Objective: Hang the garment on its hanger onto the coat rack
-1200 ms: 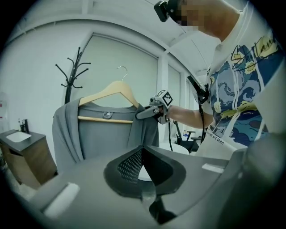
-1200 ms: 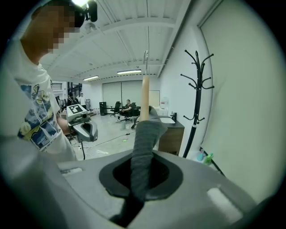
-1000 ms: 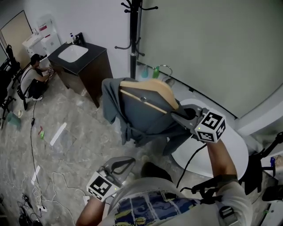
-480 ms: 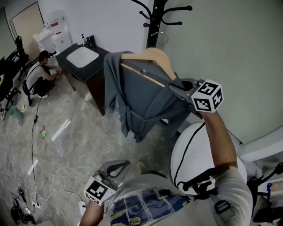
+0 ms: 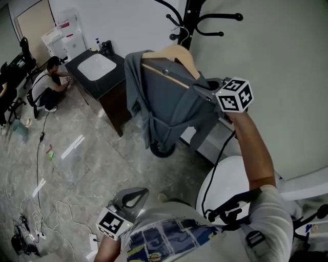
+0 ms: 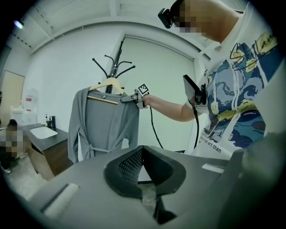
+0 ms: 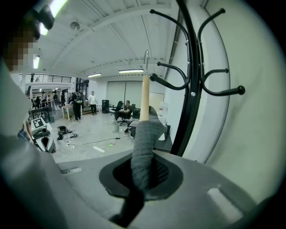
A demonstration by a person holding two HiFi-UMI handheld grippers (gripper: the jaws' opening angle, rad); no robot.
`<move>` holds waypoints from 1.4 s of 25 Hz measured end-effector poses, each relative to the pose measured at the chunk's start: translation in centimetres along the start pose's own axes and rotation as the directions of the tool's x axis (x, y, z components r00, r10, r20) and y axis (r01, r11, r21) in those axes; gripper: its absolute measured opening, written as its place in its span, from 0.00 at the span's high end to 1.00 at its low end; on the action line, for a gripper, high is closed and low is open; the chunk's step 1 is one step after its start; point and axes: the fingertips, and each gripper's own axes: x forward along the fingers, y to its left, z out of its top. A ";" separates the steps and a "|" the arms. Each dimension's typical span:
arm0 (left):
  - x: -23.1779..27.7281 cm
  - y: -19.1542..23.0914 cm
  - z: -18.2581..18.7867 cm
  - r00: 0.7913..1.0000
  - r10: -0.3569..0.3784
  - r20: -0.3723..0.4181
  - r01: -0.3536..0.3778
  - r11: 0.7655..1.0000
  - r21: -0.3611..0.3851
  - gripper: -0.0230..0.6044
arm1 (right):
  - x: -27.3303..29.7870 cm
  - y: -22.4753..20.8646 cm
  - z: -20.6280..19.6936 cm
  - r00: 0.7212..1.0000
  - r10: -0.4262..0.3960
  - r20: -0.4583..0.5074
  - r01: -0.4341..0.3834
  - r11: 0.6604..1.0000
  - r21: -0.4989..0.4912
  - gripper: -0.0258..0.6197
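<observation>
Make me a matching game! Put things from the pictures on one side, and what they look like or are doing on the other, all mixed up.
Things:
1. garment
2. coat rack
3. hanger
4. left claw

Descriptions:
A. black, with curved hooks
B. holding nothing
C. grey and draped
D. pale wood

Pairs: 1-C, 2-A, 3-D, 4-B

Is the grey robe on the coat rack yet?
No, the right hand-held gripper holds the robe on its hanger beside the coat rack.

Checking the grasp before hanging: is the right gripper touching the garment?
Touching. The right gripper view shows the right gripper shut on the grey garment.
</observation>
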 end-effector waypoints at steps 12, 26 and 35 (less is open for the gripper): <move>3.3 3.6 0.8 0.998 0.060 -0.025 -0.061 0.996 -0.062 0.96 | 5.3 -7.1 -2.5 0.999 -0.007 -0.046 0.008 0.999 0.036 0.94; 3.4 4.1 0.9 0.998 0.060 -0.026 -0.061 0.996 -0.061 0.96 | 6.6 -8.3 -4.4 0.999 -0.018 -0.047 0.020 0.999 0.049 0.93; 1.9 3.2 0.4 0.998 0.052 -0.028 -0.053 0.997 -0.052 0.96 | 6.5 -7.9 -4.9 0.997 -0.061 -0.043 0.062 0.998 0.023 0.90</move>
